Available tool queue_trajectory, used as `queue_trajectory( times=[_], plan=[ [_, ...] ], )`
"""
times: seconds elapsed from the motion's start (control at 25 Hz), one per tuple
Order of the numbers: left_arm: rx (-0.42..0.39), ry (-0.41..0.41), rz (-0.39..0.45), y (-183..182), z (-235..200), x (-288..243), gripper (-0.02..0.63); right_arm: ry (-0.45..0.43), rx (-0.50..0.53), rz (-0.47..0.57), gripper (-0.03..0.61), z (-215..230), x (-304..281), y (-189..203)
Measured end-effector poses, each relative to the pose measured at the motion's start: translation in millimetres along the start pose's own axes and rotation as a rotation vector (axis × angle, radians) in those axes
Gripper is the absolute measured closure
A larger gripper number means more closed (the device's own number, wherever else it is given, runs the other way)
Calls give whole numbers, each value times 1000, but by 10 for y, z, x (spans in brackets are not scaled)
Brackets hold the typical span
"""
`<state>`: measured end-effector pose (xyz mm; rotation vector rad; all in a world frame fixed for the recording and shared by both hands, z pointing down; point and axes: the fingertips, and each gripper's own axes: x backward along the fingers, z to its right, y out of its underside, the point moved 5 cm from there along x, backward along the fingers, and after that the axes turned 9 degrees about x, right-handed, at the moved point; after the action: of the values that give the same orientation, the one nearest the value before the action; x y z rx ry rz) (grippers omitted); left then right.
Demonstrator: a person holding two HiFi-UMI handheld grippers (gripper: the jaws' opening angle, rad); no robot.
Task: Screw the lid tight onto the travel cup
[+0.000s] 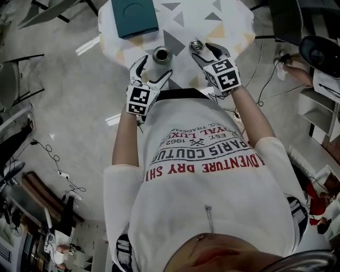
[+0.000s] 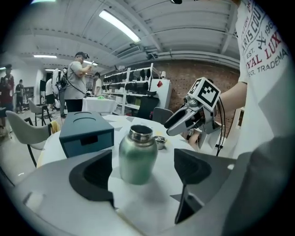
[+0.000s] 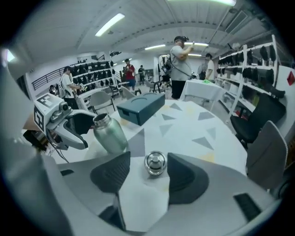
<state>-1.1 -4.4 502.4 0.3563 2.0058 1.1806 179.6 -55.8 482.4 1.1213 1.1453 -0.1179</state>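
A big workroom with strip lights, black shelving [image 2: 131, 87] and several people standing in the background surrounds a round white tabletop [image 1: 228, 24] printed with grey and yellow triangles. On the far side of it lies a dark teal rectangular box [image 1: 135, 16]. Nearer the person stands an upright green metal travel cup [image 1: 161, 54] with a bare steel neck and an open mouth; its lid is not on. The small shiny round steel lid [image 1: 196, 46] lies flat on the tabletop just beside the cup, apart from it, on the person's right. The left gripper [image 1: 155, 68] is low over the tabletop with its jaws spread wide. The cup stands just ahead of the gap between them and neither pad touches it. The right gripper [image 1: 205, 51] tilts down over the lid with its jaws apart. The lid lies on the tabletop between their tips, close to one pad, and is not clamped.
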Motion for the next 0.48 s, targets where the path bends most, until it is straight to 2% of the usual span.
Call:
queue_trajectory(
  times=[0.32, 0.48],
  plan=[
    [-19, -60, 15, 156, -158, -349, 187, -40, 44, -129, 336, 91, -444, 172],
    [-52, -54, 48, 119, -177, -459, 187, -40, 60, -166, 334, 110, -563, 204]
  ],
)
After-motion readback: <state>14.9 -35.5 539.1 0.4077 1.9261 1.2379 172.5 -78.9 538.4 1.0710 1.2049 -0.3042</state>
